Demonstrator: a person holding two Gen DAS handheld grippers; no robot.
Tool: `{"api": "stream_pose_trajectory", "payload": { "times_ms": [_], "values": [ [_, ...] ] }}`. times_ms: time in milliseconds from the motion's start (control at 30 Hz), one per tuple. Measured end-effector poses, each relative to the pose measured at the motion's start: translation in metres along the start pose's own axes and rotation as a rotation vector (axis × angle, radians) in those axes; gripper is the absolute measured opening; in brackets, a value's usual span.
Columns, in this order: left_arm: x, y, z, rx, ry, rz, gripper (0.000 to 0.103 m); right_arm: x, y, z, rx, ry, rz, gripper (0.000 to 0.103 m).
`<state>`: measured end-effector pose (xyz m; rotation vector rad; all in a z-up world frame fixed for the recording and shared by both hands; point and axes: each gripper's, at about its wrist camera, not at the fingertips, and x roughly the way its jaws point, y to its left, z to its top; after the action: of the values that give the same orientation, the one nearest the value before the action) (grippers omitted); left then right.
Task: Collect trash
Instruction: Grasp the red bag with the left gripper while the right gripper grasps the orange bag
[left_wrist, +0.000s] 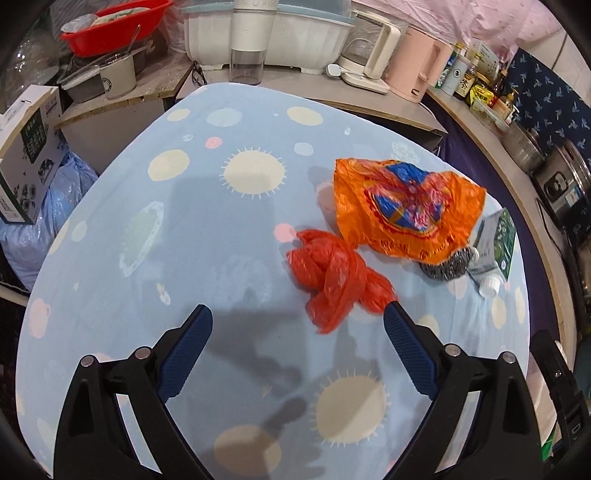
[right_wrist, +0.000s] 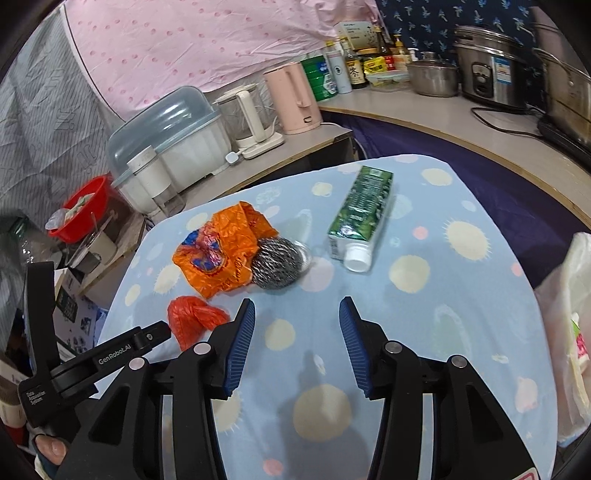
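Four bits of trash on the light-blue dotted tablecloth (right_wrist: 424, 325). One green drink carton (right_wrist: 364, 212) lying on its side, long axis running away from the right wrist camera, white cap end nearest the lens and flat base toward the far edge of the table. One steel scouring ball (right_wrist: 275, 264) sitting in a shallow clear dish (only the dish rim visible), touching one crumpled orange wrapper (right_wrist: 221, 254) on its left. One knotted red plastic bag (left_wrist: 334, 278) nearer the cameras, apart from the wrapper, long axis slanting from upper left to lower right in the left wrist view.

Left gripper (left_wrist: 298, 317) spread wide with nothing between the blue pads, right fingertip just beside the lower end of the red bag; contact impossible to tell. Right gripper (right_wrist: 297, 312) parted about halfway, empty, aimed at bare cloth in front of the scouring ball.

Behind the table, one red basin (right_wrist: 86, 212) with crumpled scraps inside, one covered dish rack (right_wrist: 166, 133), one glass kettle (right_wrist: 245, 114), one pink kettle (right_wrist: 293, 98). Pale plastic bag (right_wrist: 565, 314) at the right edge, holding some packaging
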<state>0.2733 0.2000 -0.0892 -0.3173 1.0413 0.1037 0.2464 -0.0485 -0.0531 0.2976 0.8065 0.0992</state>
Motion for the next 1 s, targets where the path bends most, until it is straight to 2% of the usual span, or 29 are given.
{"api": "stream_pose_trajectory", "payload": {
  "times_ms": [167,267,333,400,533,700,767,800,833,900,1000],
  "values": [
    [0.023,-0.001,0.013,-0.018,0.043,-0.008,0.090,0.025,0.014,0.021,-0.006,0.010,0.033,0.048],
    [0.036,0.003,0.016,-0.052,0.076,-0.043,0.088,0.040,0.025,0.033,-0.012,0.016,0.056,0.053],
    [0.042,0.005,0.017,-0.064,0.087,-0.060,0.081,0.051,0.031,0.040,-0.027,0.020,0.062,0.055],
    [0.047,0.005,0.017,-0.057,0.100,-0.075,0.069,0.062,0.038,0.045,-0.044,0.030,0.064,0.056],
    [0.051,0.004,0.020,-0.042,0.095,-0.085,0.060,0.084,0.045,0.055,-0.048,0.059,0.085,0.056],
    [0.053,0.004,0.023,-0.020,0.105,-0.100,0.036,0.103,0.051,0.060,-0.027,0.091,0.130,0.056],
    [0.053,0.004,0.022,-0.013,0.102,-0.100,0.033,0.109,0.054,0.061,-0.020,0.109,0.164,0.055],
    [0.053,0.004,0.022,-0.009,0.101,-0.100,0.033,0.110,0.054,0.061,-0.016,0.116,0.174,0.047],
    [0.053,0.004,0.022,-0.007,0.099,-0.100,0.032,0.112,0.055,0.060,-0.014,0.128,0.183,0.034],
    [0.052,0.006,0.021,-0.010,0.099,-0.105,0.031,0.112,0.058,0.059,-0.018,0.136,0.195,0.022],
    [0.049,0.009,0.019,-0.011,0.100,-0.110,0.030,0.102,0.062,0.057,-0.031,0.119,0.209,0.011]
  ]
}}
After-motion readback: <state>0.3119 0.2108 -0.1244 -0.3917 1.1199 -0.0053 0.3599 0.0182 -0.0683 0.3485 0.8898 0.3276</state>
